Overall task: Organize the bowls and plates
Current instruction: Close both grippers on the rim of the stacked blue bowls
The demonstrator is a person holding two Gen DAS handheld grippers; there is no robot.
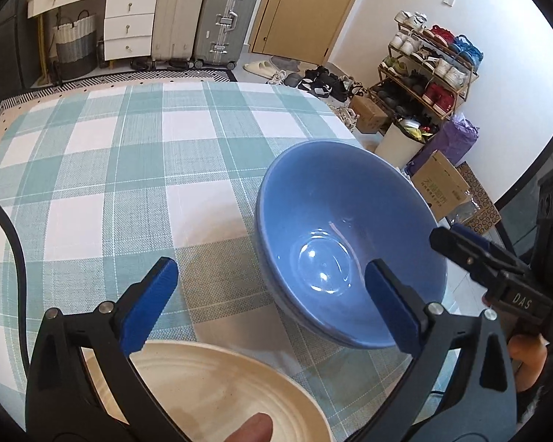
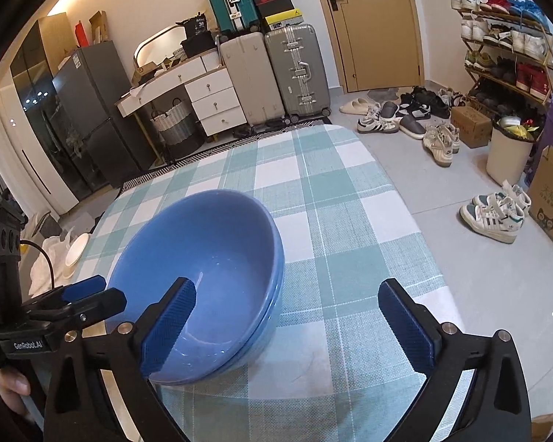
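Both my grippers, left (image 1: 272, 302) and right (image 2: 287, 328), gape empty. Blue bowls (image 2: 202, 276) sit nested on the checked tablecloth (image 1: 129, 169) (stacking looks finished). Next, I judge: cream plate (image 1: 210, 386).

The cream plate (image 1: 210, 386) is cut off by the bottom edge, partly hidden behind the left gripper (image 1: 272, 302).
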